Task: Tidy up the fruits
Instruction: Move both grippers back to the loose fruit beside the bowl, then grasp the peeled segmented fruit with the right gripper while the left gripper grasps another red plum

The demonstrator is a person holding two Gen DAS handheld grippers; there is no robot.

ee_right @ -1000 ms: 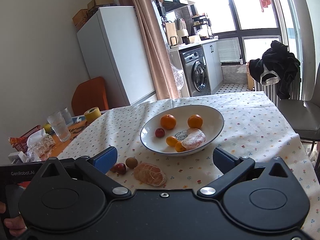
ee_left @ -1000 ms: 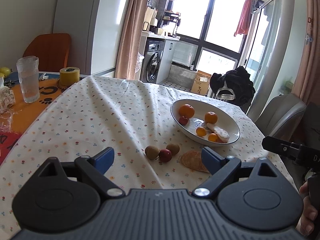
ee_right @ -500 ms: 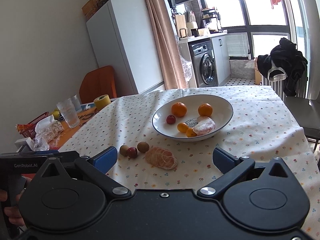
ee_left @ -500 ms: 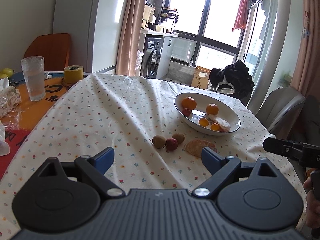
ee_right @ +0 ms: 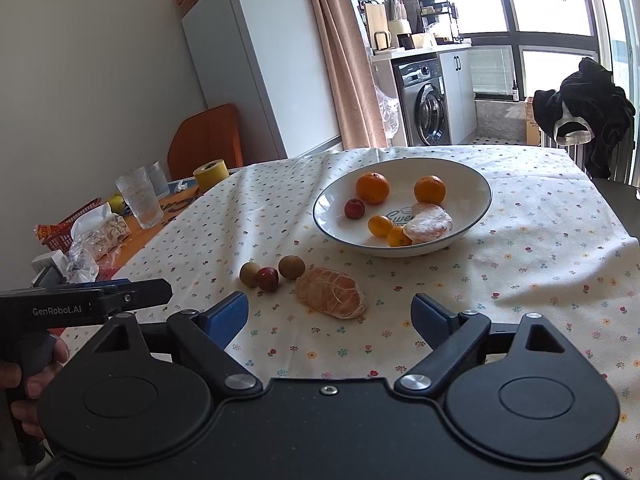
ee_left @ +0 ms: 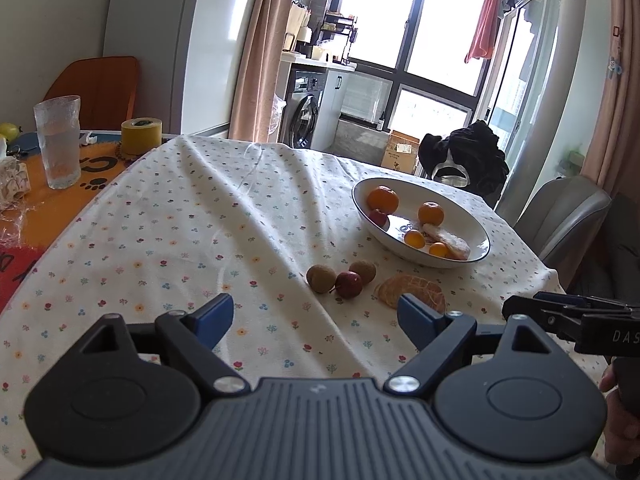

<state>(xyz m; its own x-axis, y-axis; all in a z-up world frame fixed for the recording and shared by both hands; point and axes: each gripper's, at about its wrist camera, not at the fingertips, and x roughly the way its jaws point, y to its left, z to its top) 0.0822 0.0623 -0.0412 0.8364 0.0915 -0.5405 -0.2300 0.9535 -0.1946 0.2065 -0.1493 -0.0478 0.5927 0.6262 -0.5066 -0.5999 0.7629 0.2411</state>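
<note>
Currently catalogued, loose on the surface (ee_right: pixel 540 248): two brown fruits (ee_right: pixel 250 274) (ee_right: pixel 291 267), one small red fruit (ee_right: pixel 267 279) touching both, and one peeled citrus piece (ee_right: pixel 331 293) just beside them. All four are grouped near the middle of the surface, short of the white bowl (ee_right: pixel 474 212).

Bowl contents: two oranges (ee_right: pixel 372 188) (ee_right: pixel 429 189), one small red fruit, two small orange fruits, one peeled citrus piece.

Left hand-held gripper (ee_left: pixel 316 318): jaws spread, nothing held, raised over the near edge of the surface. Right hand-held gripper (ee_right: pixel 330 316): jaws spread, nothing held, likewise at the near edge.

Risks noted:
- The round fruits are judged likely to roll toward an edge if nudged, since the three touch and one cannot be closed on without the neighbours being disturbed.
- The peeled citrus piece is judged soft; it may be crushed or split by a firm pinch.
- The cloth is wrinkled; it may be dragged by a low finger, and the bowl shifted with it.
- The two hand-held grippers are near each other and may collide if the same cluster is approached.

View differences:
- Left wrist: the roll of yellow tape (ee_left: pixel 141 136) and the glass (ee_left: pixel 59 140) at the far left edge are shown closer.
- Right wrist: printed lettering inside the bowl, a second glass and a red basket (ee_right: pixel 64 228) are shown, none made out in the left view.
</note>
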